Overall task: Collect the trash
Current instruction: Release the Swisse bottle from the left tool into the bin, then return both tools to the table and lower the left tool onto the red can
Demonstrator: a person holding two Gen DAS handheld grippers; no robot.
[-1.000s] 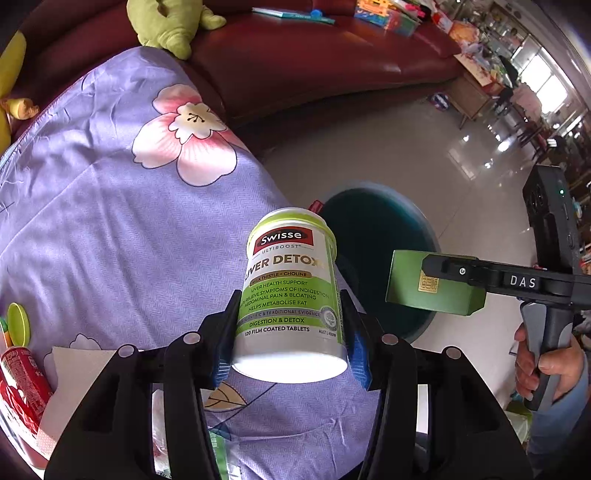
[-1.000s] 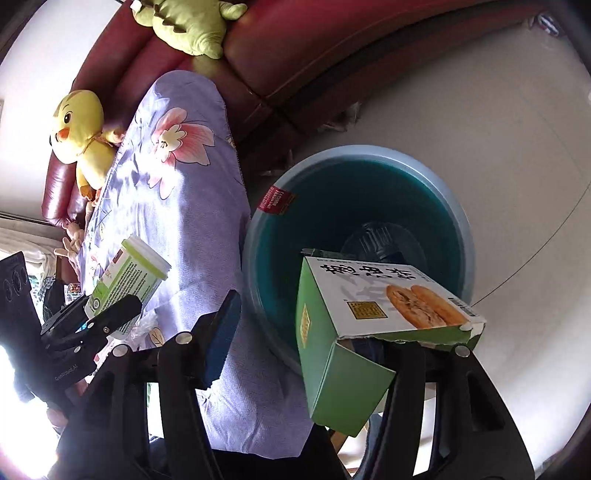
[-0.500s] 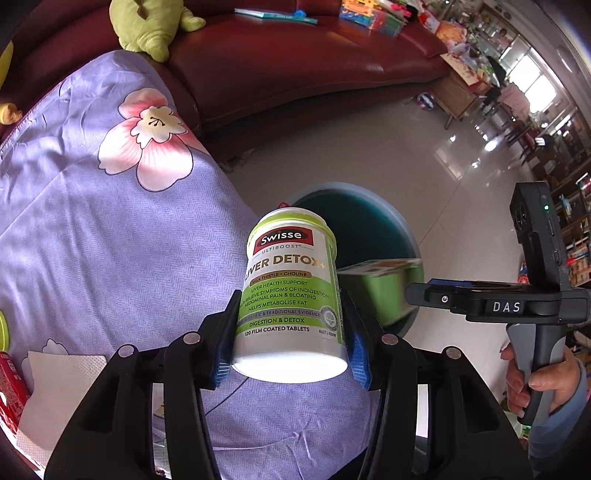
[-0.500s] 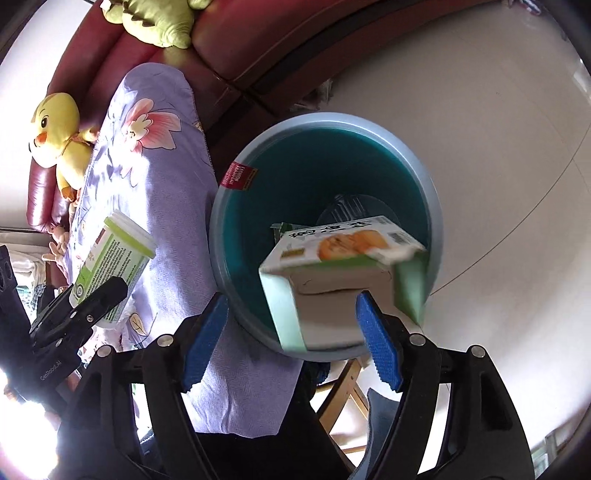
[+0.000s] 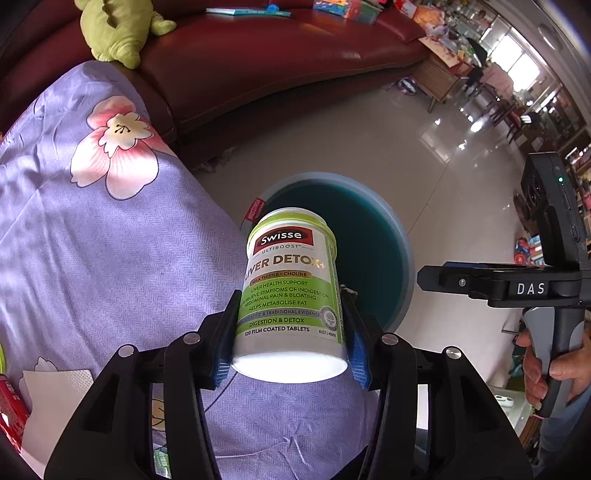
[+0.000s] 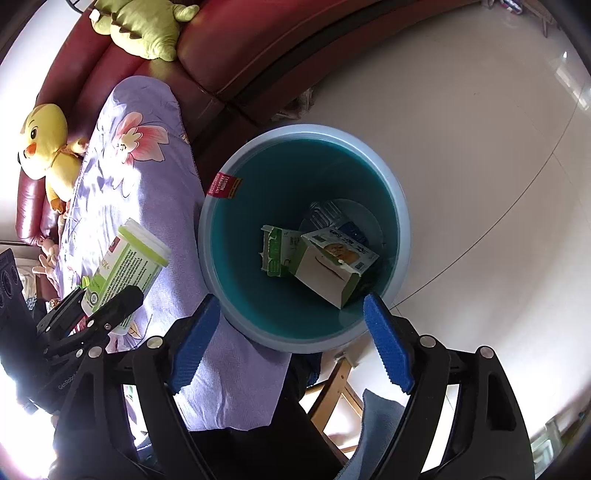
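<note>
Seen from above, a round blue bin on pale floor tiles, taken here as the landmark

Inside the bin: a green and white biscuit box lying tilted on the bottom, open end up, touching a torn green carton beside it, with a clear crumpled plastic piece just behind both

Hovering over the bin's near rim: right gripper, blue pads spread wide, jaws just been opening, released and grasping nothing, the box lying free well below

At the bin's left edge: a worktop draped in a lilac flowered cloth, its hem touching the bin's rim, a small red tag stuck on the rim there

Above the cloth's edge, near the bin's left rim: left gripper, jaws clenched on a white and green supplement bottle, pads pressing its two sides near the base, lid pointing away towards the bin, label reading "Swisse Liver Detox"

Beyond the bin: a dark red sofa with a green plush toy on it, and a yellow duck plush at the cloth's far end

Right of the bin, in the left wrist view: a person's hand gripping the right gripper's handle
</note>
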